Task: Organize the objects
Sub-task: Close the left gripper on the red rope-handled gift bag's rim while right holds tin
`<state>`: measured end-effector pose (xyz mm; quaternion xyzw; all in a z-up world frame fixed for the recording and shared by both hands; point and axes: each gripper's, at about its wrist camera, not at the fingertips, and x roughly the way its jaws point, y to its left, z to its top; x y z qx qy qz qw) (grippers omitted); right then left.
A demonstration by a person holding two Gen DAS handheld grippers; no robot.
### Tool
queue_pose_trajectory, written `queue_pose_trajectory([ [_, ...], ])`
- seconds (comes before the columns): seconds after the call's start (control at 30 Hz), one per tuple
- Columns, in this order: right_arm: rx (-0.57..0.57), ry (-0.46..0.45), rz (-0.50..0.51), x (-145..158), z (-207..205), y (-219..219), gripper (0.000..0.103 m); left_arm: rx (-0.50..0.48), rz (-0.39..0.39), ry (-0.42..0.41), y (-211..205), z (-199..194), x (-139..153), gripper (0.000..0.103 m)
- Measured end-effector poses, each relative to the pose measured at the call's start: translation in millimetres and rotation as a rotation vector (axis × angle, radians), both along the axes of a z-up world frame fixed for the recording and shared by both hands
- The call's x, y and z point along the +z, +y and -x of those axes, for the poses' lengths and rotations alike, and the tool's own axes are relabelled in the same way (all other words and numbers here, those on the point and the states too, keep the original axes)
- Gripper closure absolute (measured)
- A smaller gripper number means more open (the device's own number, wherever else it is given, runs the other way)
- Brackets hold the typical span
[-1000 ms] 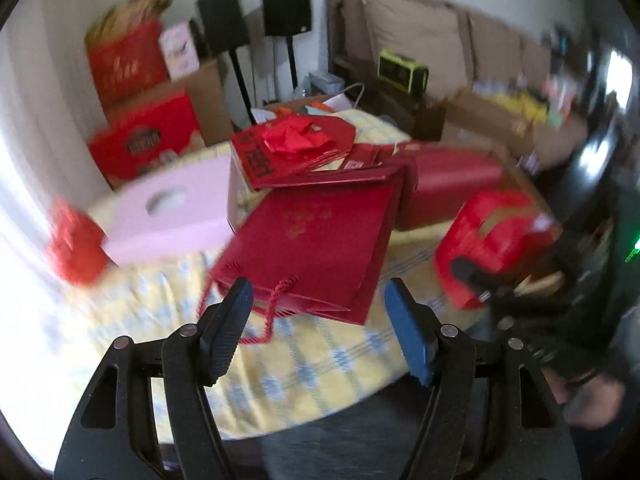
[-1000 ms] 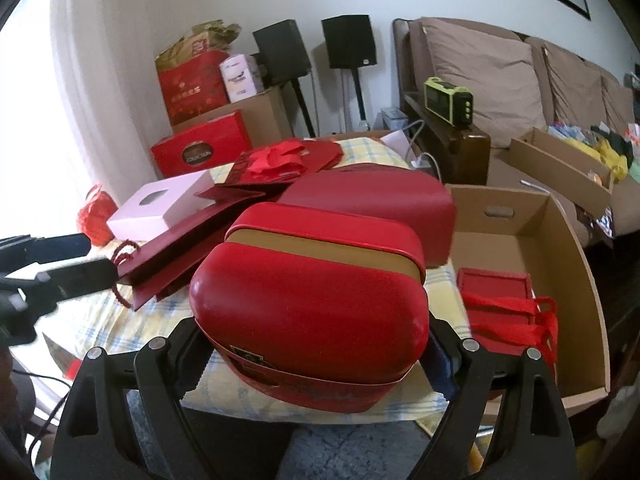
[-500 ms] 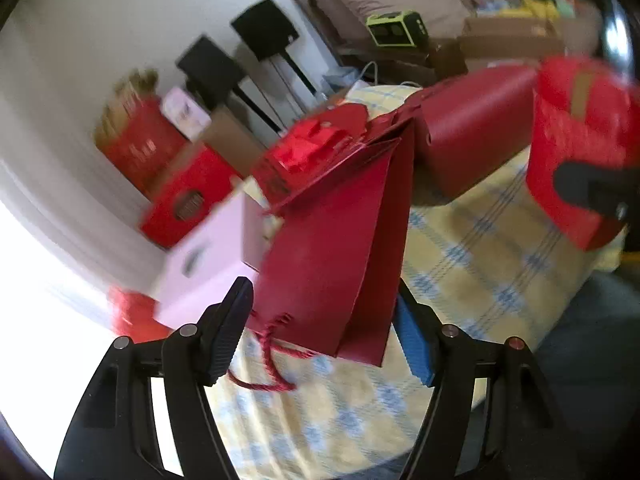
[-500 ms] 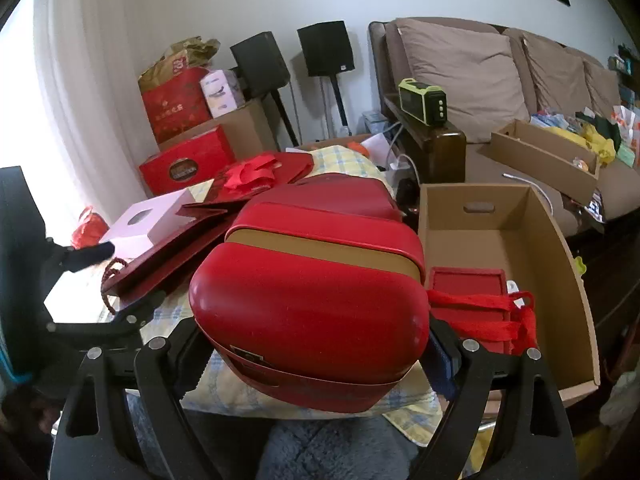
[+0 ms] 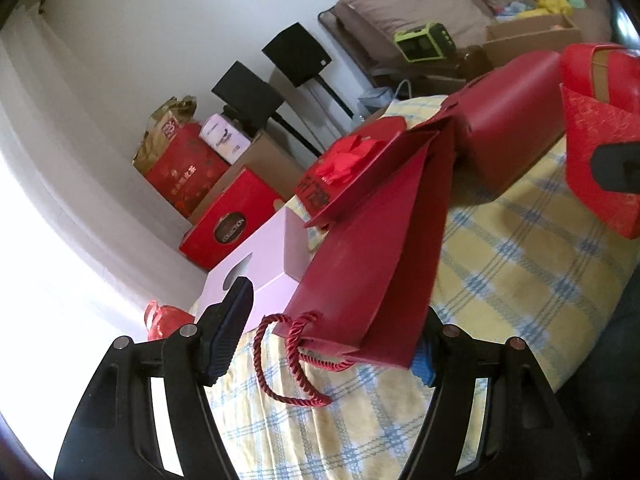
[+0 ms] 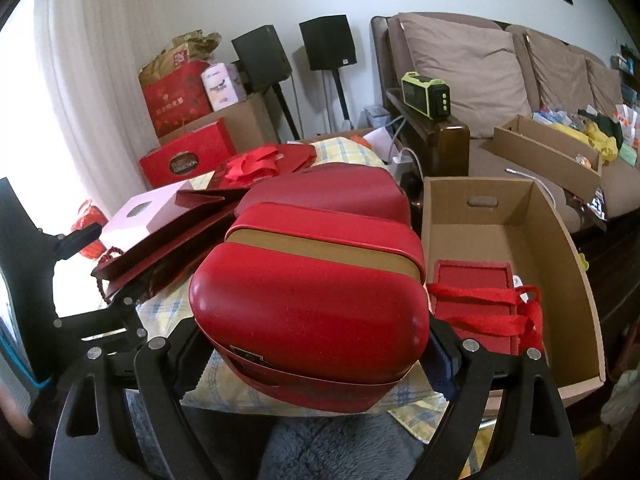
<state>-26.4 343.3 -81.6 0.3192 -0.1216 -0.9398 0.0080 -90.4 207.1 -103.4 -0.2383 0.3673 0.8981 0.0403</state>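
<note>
Red tin box [image 6: 308, 304], clamped between the right hand-held gripper [image 6: 316, 344] pads, sits at the tabletop [image 5: 520, 264] edge beside a cardboard box [image 6: 568, 264]. Dark red paper bag [image 5: 372, 264] lies between the left hand-held gripper [image 5: 324, 340] jaws, which stand apart.

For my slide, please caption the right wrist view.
Right gripper clamps a rounded red box beside an open cardboard box.
</note>
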Motion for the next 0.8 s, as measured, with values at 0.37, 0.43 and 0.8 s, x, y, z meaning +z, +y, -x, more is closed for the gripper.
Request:
queue_pose_trajectory([
  [0.37,0.014,-0.012,-0.015,-5,1,-5,0.014,-0.031,-0.052,0.016,1,4,-12,0.065],
  [0.43,0.015,-0.013,-0.019,-5,1,-6,0.014,-0.037,-0.071,0.008,0,4,-9,0.069],
  [0.8,0.018,-0.015,-0.013,-6,2,-7,0.014,0.003,-0.422,-0.086,-41,1,52,0.089],
])
